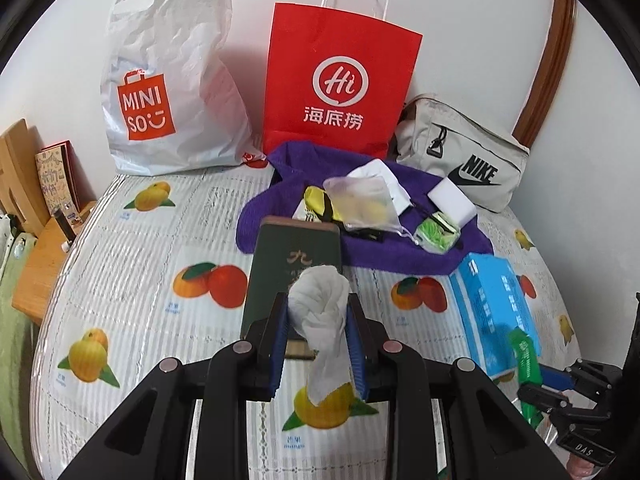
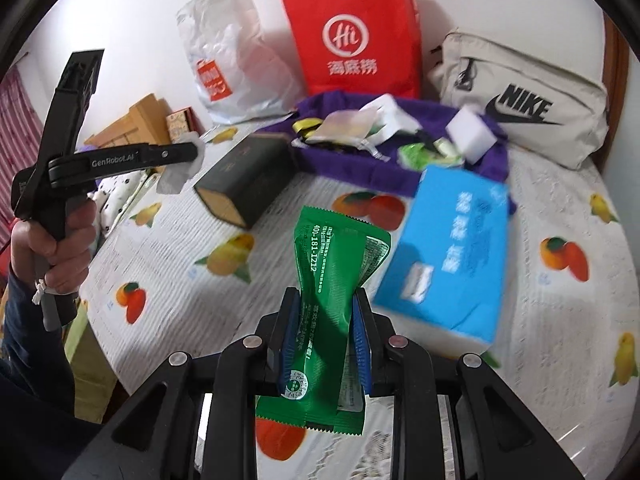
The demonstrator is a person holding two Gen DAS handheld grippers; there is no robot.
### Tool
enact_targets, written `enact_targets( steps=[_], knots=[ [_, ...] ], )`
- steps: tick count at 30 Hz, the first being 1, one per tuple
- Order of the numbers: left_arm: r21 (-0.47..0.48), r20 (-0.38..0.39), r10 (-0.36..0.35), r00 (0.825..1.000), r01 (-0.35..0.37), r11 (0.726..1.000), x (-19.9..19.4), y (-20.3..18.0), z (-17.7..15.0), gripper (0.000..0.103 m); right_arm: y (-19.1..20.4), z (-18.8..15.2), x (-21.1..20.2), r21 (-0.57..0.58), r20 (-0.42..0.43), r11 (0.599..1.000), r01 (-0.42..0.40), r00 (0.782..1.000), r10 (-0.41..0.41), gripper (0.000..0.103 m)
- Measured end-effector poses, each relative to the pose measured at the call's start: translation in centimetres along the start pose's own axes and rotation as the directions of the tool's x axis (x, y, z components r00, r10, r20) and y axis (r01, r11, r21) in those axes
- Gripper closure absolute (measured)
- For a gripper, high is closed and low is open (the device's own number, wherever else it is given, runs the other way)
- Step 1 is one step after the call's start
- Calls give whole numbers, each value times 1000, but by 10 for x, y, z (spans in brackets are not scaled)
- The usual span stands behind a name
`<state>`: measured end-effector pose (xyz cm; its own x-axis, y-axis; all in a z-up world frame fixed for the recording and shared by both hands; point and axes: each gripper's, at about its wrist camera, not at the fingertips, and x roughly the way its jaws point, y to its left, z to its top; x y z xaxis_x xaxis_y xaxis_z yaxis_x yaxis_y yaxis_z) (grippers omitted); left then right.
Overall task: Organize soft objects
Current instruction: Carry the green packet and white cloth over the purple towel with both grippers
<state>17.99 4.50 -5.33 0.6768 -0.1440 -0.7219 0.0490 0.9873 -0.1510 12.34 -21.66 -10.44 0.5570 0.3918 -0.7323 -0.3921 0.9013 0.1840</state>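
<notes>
My left gripper point(image 1: 318, 312) is shut on a crumpled white tissue point(image 1: 320, 304), held above the fruit-print table cover point(image 1: 132, 264). From the right wrist view the same left gripper point(image 2: 188, 156) shows at the left, a hand around its handle, the tissue point(image 2: 178, 172) at its tip. My right gripper point(image 2: 326, 316) is shut on a green foil packet point(image 2: 332, 264), squeezed at its middle. That green packet point(image 1: 526, 356) and the right gripper point(image 1: 560, 396) appear at the lower right of the left wrist view. A purple towel point(image 1: 380, 248) lies behind, piled with small items.
A dark green box point(image 1: 294, 272) and a blue tissue box point(image 1: 494, 308) lie in front of the towel. At the back stand a white Miniso bag point(image 1: 168, 80), a red paper bag point(image 1: 340, 80) and a beige Nike pouch point(image 1: 464, 152). Wooden furniture point(image 1: 36, 264) borders the left.
</notes>
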Motion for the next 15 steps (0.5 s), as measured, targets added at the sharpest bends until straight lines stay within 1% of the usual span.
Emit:
enact_targets(
  steps=[5, 8, 10, 15],
  knots=[
    [3, 13, 0, 1000, 0, 1000, 4, -1, 17, 77, -21, 16, -5, 28, 34, 999, 47, 998, -48, 77],
    [4, 10, -2, 1000, 2, 1000, 10, -2, 25, 77, -30, 30, -4, 21, 50, 996, 82, 995, -83, 77],
    [-13, 5, -4, 1000, 4, 1000, 17, 1, 31, 77, -35, 41, -1, 18, 61, 995, 97, 993, -98, 77],
    [-23, -7, 2, 1000, -2, 1000, 31, 3, 45, 77, -50, 64, 10, 37, 61, 990, 138, 988, -140, 77]
  ],
)
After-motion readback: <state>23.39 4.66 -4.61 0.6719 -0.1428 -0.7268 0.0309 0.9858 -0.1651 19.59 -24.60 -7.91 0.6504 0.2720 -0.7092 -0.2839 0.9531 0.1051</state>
